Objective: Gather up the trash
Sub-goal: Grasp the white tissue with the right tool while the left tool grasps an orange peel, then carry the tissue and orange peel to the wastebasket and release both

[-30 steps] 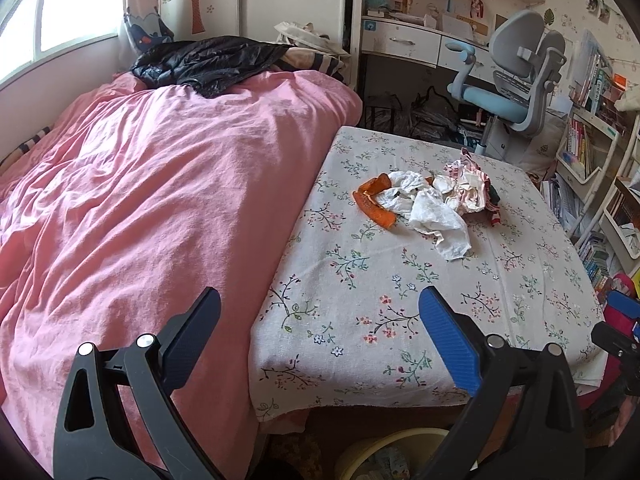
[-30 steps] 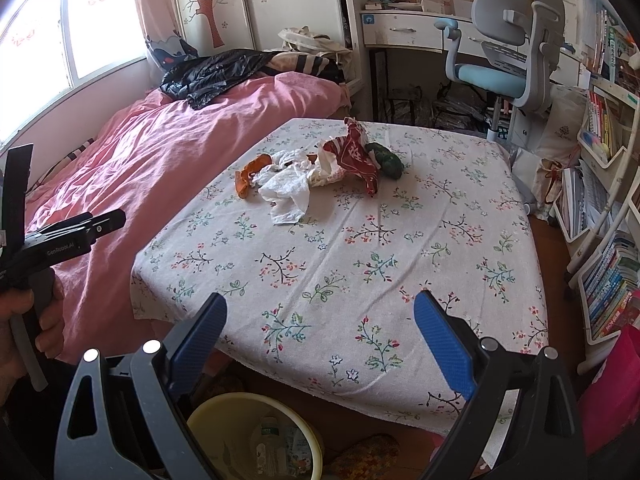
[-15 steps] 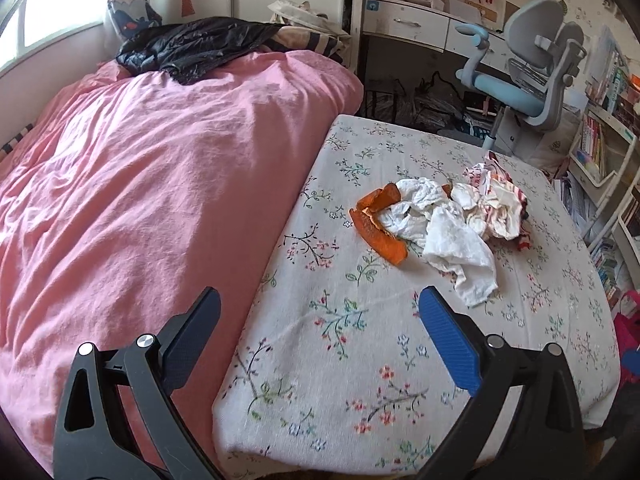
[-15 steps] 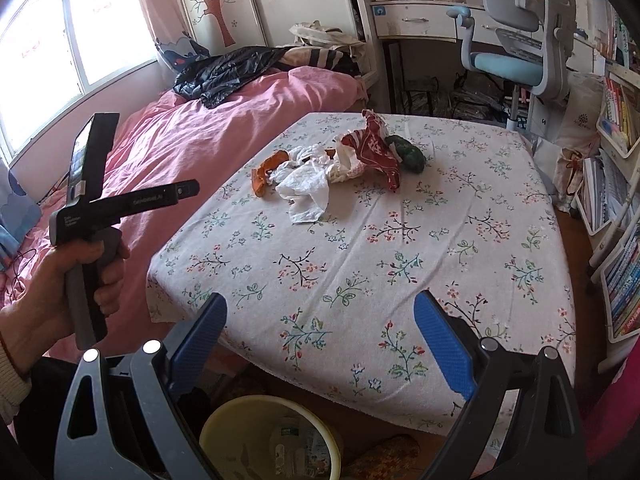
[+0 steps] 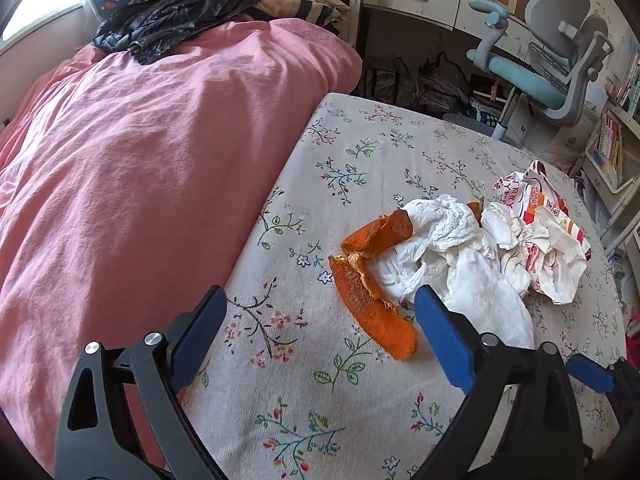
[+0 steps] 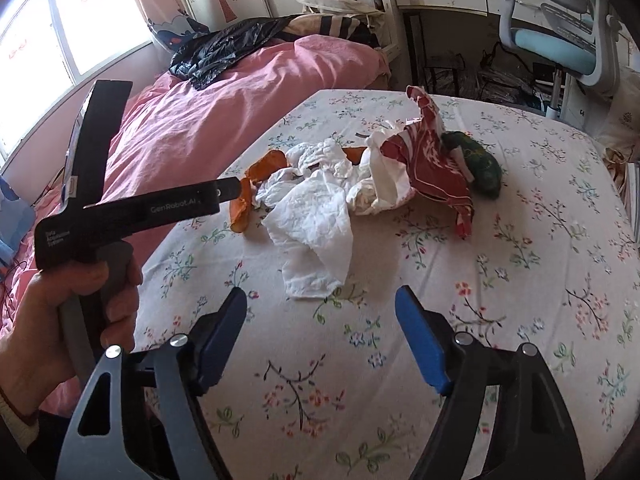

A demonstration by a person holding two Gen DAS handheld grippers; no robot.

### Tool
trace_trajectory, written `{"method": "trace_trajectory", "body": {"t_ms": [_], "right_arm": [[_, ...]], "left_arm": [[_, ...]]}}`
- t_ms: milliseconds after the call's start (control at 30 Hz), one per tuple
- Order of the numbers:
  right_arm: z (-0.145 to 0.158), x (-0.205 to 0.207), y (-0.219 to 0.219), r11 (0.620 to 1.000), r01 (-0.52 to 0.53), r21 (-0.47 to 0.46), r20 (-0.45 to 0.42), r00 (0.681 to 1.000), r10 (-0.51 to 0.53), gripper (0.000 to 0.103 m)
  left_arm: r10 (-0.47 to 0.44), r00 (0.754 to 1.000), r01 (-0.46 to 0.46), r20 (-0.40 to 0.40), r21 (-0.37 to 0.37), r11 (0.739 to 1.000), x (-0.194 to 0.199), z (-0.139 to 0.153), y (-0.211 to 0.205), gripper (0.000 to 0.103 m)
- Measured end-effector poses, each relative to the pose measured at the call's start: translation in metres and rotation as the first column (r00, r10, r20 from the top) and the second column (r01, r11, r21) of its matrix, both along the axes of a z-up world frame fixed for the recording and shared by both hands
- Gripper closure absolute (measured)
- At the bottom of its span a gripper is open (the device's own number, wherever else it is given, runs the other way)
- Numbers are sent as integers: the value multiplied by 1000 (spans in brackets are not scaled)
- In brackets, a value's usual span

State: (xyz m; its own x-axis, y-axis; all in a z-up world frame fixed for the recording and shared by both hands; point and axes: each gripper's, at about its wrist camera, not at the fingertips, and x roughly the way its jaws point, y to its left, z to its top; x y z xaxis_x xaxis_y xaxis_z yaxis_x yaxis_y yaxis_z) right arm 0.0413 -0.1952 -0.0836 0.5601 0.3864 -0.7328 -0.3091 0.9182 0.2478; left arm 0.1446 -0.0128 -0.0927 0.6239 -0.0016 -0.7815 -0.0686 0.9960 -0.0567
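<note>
A trash pile lies on the floral tablecloth (image 5: 352,148): orange peel (image 5: 372,304), crumpled white tissues (image 5: 452,256) and a red-and-white wrapper (image 5: 540,208). In the right wrist view the pile shows the peel (image 6: 248,188), tissues (image 6: 316,216), red wrapper (image 6: 428,156) and a dark green bag (image 6: 480,164). My left gripper (image 5: 320,316) is open, low over the cloth, its right finger beside the peel. My right gripper (image 6: 320,312) is open, just short of the tissue's near edge. The left gripper's body (image 6: 132,208) and holding hand show at the left.
A bed with a pink duvet (image 5: 140,152) adjoins the table's left edge, a black jacket (image 5: 176,24) at its head. A desk and a grey-blue office chair (image 5: 552,68) stand behind the table. Bookshelves (image 5: 612,148) line the right wall.
Both grippers have moved forward over the table toward the trash pile. The yellow bin below the table edge has left both views. Both stay open.
</note>
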Motion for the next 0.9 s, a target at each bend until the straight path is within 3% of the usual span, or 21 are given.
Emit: {"method": "trace_trajectory", "body": {"t_ms": [67,133,167,200,233,267,333,567,767,800,867,900], "right_arm": [[-8,14,3,1000,11,16,-13,1000,-11,34],[-15,24,5,999,22,36,-32,999,-21,56],[-18,29,6,998,19,57,-46,999,-16,64],[-20,31,7,997,9,73,-55,998,-5,81],[-19,30,9,997,-2,78,-58,998,7,93],[-18,27,10,997,-11,79,-54,998,16,96],[-10,18,9,996,-32,87,-45,998,36,101],[20,-30,5,989,-116,94,-28,993,119,101],[18,-69,-8,990,-140,26,-125,982,142,99],[14,-72,-15,993,-117,22,-143,983,119,90],[7,-72,-25,995,-74,63,-177,981,84,61],[8,-71,-29,996,-46,82,-172,983,59,41]], "left_arm": [[-6,1000,6,-20,3,1000,8,-6,-2,17],[-17,999,17,-40,-21,1000,12,-12,-1,33],[-21,999,20,-35,-22,1000,12,-13,0,45],[-30,999,30,-26,-15,999,11,-13,-1,67],[-55,998,54,-35,-34,998,11,-13,-2,77],[-66,997,64,-39,-46,997,11,-13,-2,84],[-79,996,76,-37,-72,994,7,-12,1,85],[-85,996,83,-11,-129,988,-29,6,21,87],[-136,990,132,-20,-151,980,-57,13,23,87],[-144,989,139,-26,-149,979,-60,11,22,87],[-154,987,146,-43,-145,979,-62,7,20,87],[-157,986,149,-49,-142,979,-63,5,19,87]]}}
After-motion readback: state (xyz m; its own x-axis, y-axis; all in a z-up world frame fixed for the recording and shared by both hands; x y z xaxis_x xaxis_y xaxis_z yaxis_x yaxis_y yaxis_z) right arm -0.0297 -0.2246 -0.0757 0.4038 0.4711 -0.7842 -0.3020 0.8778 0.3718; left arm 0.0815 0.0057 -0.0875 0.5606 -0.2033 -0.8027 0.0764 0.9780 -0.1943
